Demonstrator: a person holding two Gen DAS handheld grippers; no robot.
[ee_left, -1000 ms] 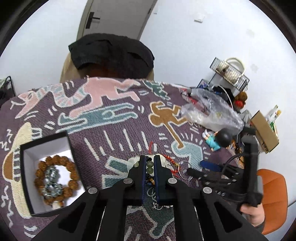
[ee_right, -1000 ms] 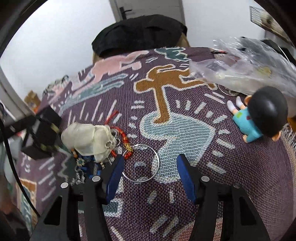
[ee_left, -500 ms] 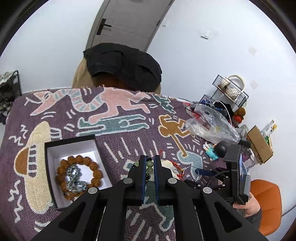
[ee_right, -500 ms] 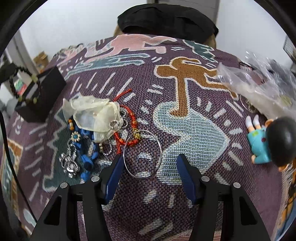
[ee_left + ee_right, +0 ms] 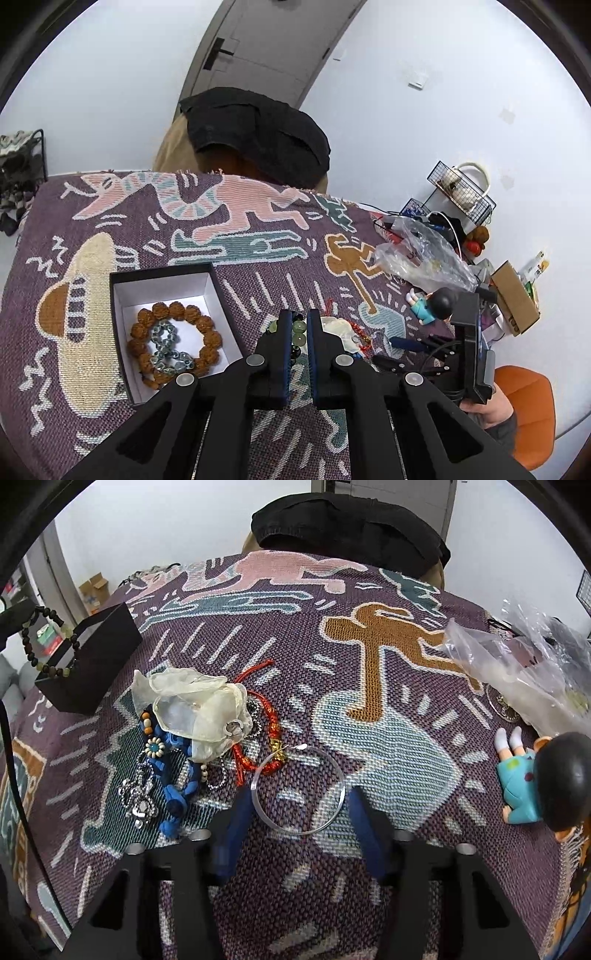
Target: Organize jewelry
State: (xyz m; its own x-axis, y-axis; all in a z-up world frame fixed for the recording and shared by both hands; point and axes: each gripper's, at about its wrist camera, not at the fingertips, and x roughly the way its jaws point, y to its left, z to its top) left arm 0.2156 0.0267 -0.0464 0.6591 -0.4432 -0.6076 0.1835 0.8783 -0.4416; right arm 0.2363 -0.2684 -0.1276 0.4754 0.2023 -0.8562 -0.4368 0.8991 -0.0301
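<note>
My left gripper (image 5: 297, 325) is shut on a bracelet of dark and pale green beads (image 5: 298, 330), held above the cloth right of the open black box (image 5: 122, 295). The box holds a brown bead bracelet (image 5: 177, 312) and a grey-green one (image 5: 166, 343). The held bracelet also shows hanging at the far left of the right wrist view (image 5: 48, 642), beside the box (image 5: 92, 653). My right gripper (image 5: 297, 805) is open, its fingers either side of a thin silver bangle (image 5: 299, 786) on the cloth. A jewelry pile lies to its left: translucent pouch (image 5: 195, 709), red cord bracelet (image 5: 269, 738), blue pieces (image 5: 173, 805), silver chain (image 5: 138, 797).
A patterned purple cloth (image 5: 388, 709) covers the table. A crumpled plastic bag (image 5: 517, 661) and a doll with a black head (image 5: 546, 775) lie at the right. A chair with black clothing (image 5: 258, 133) stands behind the table. Shelf clutter and a cardboard box (image 5: 513, 295) are at the far right.
My left gripper has risen and pulled back with the beaded bracelet, showing more of the table and the box. My right gripper has drawn nearer the silver bangle.
</note>
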